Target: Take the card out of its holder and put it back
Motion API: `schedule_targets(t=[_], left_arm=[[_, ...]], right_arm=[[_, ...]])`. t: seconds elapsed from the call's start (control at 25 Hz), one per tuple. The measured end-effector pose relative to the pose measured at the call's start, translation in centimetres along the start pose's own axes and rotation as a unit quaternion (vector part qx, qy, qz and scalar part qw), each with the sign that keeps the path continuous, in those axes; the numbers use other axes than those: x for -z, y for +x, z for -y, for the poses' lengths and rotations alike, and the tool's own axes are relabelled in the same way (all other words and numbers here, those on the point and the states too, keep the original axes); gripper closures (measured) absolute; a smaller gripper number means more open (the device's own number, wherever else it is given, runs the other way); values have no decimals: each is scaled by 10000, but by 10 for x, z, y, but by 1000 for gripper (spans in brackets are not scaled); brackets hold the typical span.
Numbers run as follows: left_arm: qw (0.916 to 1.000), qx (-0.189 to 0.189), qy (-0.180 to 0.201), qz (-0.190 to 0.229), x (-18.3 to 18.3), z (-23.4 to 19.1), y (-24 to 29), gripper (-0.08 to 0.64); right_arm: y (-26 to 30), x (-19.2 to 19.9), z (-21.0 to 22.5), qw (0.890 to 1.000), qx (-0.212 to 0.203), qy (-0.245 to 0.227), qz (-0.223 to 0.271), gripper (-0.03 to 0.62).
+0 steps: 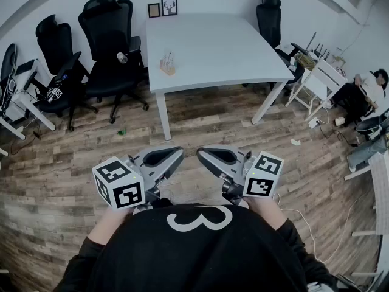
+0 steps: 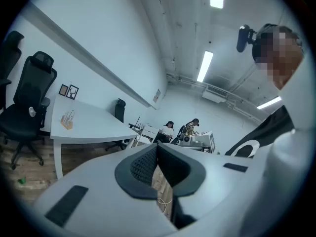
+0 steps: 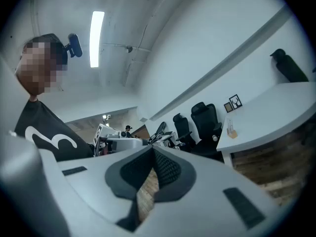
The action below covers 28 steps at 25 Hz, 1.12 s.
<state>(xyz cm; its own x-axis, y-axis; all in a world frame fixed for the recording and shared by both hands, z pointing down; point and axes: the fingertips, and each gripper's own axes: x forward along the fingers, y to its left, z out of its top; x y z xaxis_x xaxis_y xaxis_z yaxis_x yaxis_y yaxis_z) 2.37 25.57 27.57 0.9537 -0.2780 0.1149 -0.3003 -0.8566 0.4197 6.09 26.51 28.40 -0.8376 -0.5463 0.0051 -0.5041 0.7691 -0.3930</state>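
Observation:
The card holder, a small wooden block with cards standing in it, sits on the white table, far from both grippers. It also shows as a small block in the left gripper view and the right gripper view. I hold both grippers close to my chest above the wooden floor, with their tips pointing at each other. The left gripper is shut with nothing between its pads. The right gripper is shut and empty too, its pads meeting at the tip.
Black office chairs stand left of the table and another one stands behind it. Two small picture frames lean on the wall. A person sits at the far right. A white cable lies on the floor.

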Motion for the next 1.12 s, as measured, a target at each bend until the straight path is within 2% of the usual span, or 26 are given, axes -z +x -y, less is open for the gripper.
schedule_targets(t=[0.24,0.56,0.8,1.12], left_arm=[[10000,25,5,22,8,7,6,546],[10000,28,-74,-54,17,10,15,546],[9993,-97,-355,-95,22,-14,14,546],[9964,-246,-769,-271,25,-67,28,546]], right_arm=[[-12,5,-1,9999,91,-114,-10,584],[-24,10,7,9999,132,79,36,584],[-11,18,22,9993,102,367,8,584],[13,25,71,9966,244,776,-127,583]])
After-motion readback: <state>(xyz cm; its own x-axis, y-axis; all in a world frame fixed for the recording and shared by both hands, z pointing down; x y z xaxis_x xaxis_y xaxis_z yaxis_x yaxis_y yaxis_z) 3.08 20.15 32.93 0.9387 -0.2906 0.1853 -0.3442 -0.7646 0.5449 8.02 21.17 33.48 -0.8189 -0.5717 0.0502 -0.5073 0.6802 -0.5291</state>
